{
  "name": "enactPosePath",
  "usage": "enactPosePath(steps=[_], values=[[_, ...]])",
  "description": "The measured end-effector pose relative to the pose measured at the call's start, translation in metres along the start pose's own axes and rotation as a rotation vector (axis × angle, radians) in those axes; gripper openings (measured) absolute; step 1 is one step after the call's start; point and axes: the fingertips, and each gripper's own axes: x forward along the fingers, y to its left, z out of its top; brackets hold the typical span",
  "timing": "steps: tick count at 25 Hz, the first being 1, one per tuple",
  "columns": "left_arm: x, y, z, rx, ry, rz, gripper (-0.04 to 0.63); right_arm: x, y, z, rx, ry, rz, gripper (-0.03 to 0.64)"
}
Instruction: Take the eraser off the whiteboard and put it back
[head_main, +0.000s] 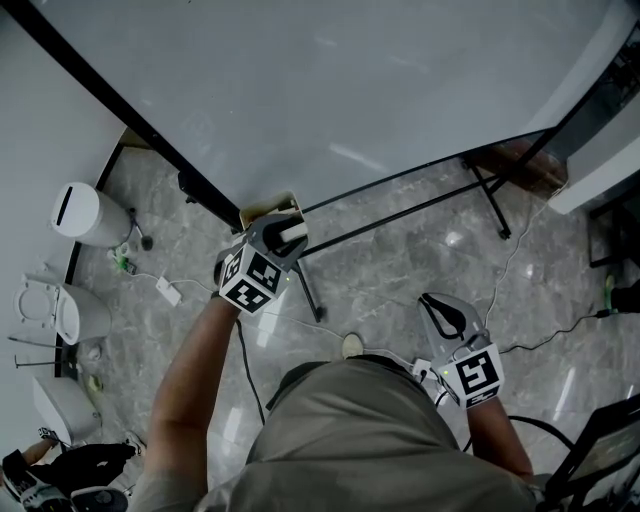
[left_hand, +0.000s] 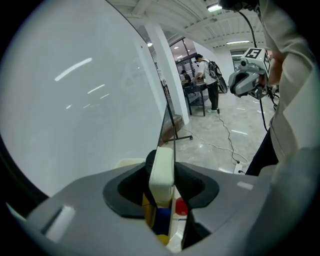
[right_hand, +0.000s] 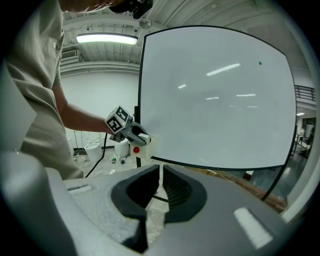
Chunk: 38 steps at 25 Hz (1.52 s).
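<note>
The left tool (left_hand: 162, 186) is closed on the eraser (left_hand: 162, 170), a cream block standing on its narrow edge between the two dark pads, which press on its flat sides. The jaws stand about half apart, filled by the block. Its lower end is hidden down between the jaws. Under it show bits of yellow, blue and red (left_hand: 181, 206) (marker caps or magnets, too little shows to say which). They sit in a pale holder box (head_main: 268, 209) at the lower corner of the whiteboard (head_main: 350, 90).

From the head view the left tool (head_main: 286, 233) is right at that corner, with the eraser (head_main: 294, 235) just over the box. Whether the eraser touches the board or the box cannot be made out. In the right gripper view the left tool (right_hand: 136, 135) also covers part of the box.

The right tool (right_hand: 160, 185) has its jaws together with nothing between them. It is held low, well apart from the board (it shows at the person's right side (head_main: 441, 310) over the grey marble floor (head_main: 400, 270)). The person's body hides its grip and much of that arm.
</note>
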Motion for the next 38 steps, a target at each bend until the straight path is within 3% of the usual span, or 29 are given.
enactPosePath(steps=[6,15,23,27,31,35,38], values=[[-0.002,0.002,-0.003,0.000,0.021,0.045,0.207,0.000,0.003,-0.003,0.000,0.001,0.003,0.014],[-0.033,0.008,-0.012,-0.088,-0.012,0.133,0.249,0.011,0.011,-0.005,-0.007,0.000,0.045,0.014],[-0.123,-0.014,-0.031,-0.220,-0.074,0.252,0.249,0.039,0.043,-0.002,-0.021,0.005,0.177,0.014],[-0.163,-0.039,-0.045,-0.342,-0.100,0.270,0.249,0.057,0.065,0.000,-0.048,0.013,0.253,0.014],[-0.198,-0.061,-0.043,-0.485,-0.184,0.269,0.247,0.068,0.094,0.008,-0.074,0.004,0.307,0.014],[-0.229,-0.086,-0.035,-0.529,-0.238,0.250,0.247,0.064,0.128,0.018,-0.091,-0.003,0.331,0.014],[-0.254,-0.105,-0.032,-0.519,-0.284,0.235,0.247,0.050,0.152,0.026,-0.120,-0.017,0.326,0.014]])
